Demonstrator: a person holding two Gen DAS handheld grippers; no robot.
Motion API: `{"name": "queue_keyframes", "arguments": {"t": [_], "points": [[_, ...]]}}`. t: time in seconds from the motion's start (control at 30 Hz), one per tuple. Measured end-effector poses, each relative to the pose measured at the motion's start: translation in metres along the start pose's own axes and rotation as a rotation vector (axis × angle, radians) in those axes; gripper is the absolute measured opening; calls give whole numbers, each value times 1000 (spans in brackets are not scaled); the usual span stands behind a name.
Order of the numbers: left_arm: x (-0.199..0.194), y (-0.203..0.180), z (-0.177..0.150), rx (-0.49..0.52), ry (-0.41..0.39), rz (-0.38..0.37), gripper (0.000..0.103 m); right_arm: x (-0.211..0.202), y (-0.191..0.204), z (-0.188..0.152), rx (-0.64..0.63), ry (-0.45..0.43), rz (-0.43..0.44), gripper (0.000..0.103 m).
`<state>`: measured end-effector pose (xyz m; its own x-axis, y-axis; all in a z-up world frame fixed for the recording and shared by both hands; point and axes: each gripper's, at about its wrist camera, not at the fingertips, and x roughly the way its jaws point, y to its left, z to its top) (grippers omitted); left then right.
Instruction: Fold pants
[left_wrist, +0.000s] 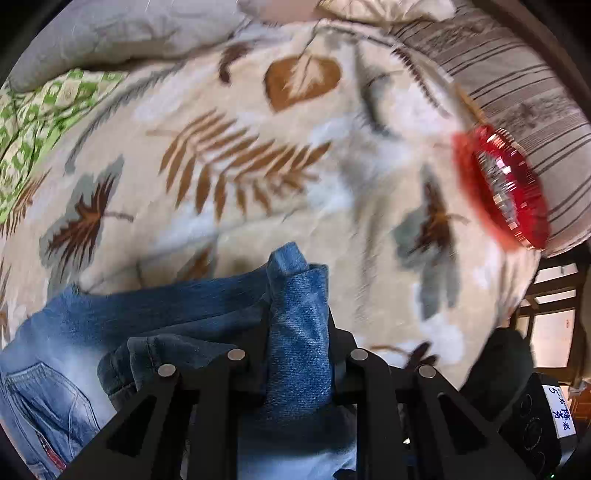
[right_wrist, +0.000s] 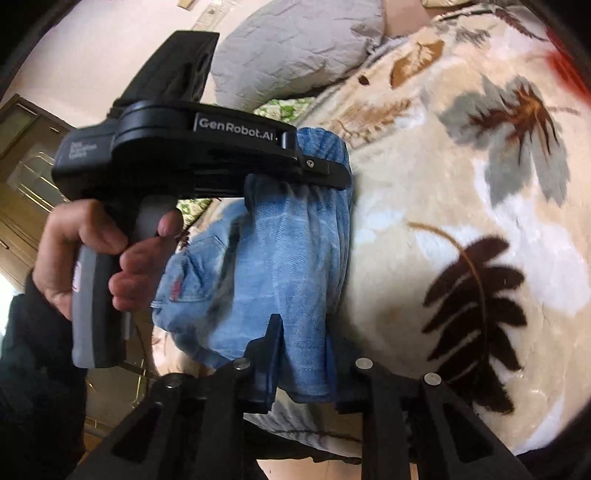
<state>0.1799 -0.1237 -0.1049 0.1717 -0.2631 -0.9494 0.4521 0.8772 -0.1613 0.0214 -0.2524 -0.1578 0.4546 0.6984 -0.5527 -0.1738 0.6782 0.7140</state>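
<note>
The left hand-held gripper (left_wrist: 298, 332) is pinching a bunched fold of the blue denim pants (left_wrist: 299, 325), the cloth standing up in a thick ridge between its two black fingers (left_wrist: 341, 356). The rest of the pants trails away from that grip, with a faded pocket showing, over a cream bed blanket (left_wrist: 240, 122) printed with brown and grey leaves. The right hand-held gripper (right_wrist: 306, 369) is likewise pinching a gathered edge of the pants (right_wrist: 280, 266), so the denim hangs stretched between the two tools, lifted off the bed rather than lying flat. In the right wrist view the person's left hand (right_wrist: 107, 258) wraps the grey grip of the left tool. A red shiny cushion (left_wrist: 506, 188) lies near the striped pillow (left_wrist: 517, 77) at the bed's far edge, beside a grey pillow (left_wrist: 110, 33) and green checked cloth (left_wrist: 33, 122)
</note>
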Motion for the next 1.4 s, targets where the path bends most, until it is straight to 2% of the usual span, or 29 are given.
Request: {"name": "queue_keyframes", "arguments": {"t": [0.13, 0.27, 0.33, 0.43, 0.47, 0.5, 0.57, 0.6, 0.63, 0.67, 0.7, 0.73, 0.8, 0.93, 1.1, 1.17, 1.3, 1.4], "points": [[-7, -21, 23, -1, -36, -50, 18, -27, -1, 10, 0, -55, 12, 20], [15, -52, 46, 19, -10, -79, 17, -55, -16, 23, 1, -90, -58, 19], [30, -63, 51, 36, 23, -47, 17, -61, -33, 24, 31, -85, -90, 19], [48, -57, 48, 18, 67, -22, 20, -56, -53, 19, 78, -35, -80, 20], [49, -52, 46, 6, 67, -17, 26, -52, -55, 17, 78, -20, -84, 20], [47, -48, 45, -7, 60, -34, 29, -49, -55, 16, 74, -11, -96, 20], [33, -41, 41, -21, 32, -30, 53, -46, -55, 15, 80, 12, -99, 23], [18, -38, 38, -4, -9, -16, 61, -45, -54, 14, 94, 19, -103, 26], [7, -34, 34, 6, -36, -4, 75, -46, -53, 15, 107, 24, -110, 36], [-9, -27, 29, 19, -75, 26, 80, -50, -52, 15, 110, 21, -125, 58], [-21, -20, 24, 28, -98, 47, 80, -53, -49, 18, 108, 4, -142, 70], [-29, -14, 21, 35, -100, 55, 80, -62, -46, 17, 93, -28, -150, 74], [-43, 3, 11, 40, -90, 62, 80, -72, -39, 18, 58, -64, -146, 74], [-55, 29, -25, 18, -51, 82, 80, -72, -35, 29, 47, -60, -152, 74], [-55, 34, -73, 50, -41, 136, 80, -60, -24, 33, 28, -57, -155, 74], [-60, 41, -86, 42, -44, 147, 80, -59, -13, 34, -24, -57, -168, 74], [-64, 49, -102, 22, -65, 97, 80, -49, 13, 33, -151, -33, -179, 74], [-48, 50, -93, -76, -53, 11, 80, -38, 35, 23, -283, 13, -203, 74]]}}
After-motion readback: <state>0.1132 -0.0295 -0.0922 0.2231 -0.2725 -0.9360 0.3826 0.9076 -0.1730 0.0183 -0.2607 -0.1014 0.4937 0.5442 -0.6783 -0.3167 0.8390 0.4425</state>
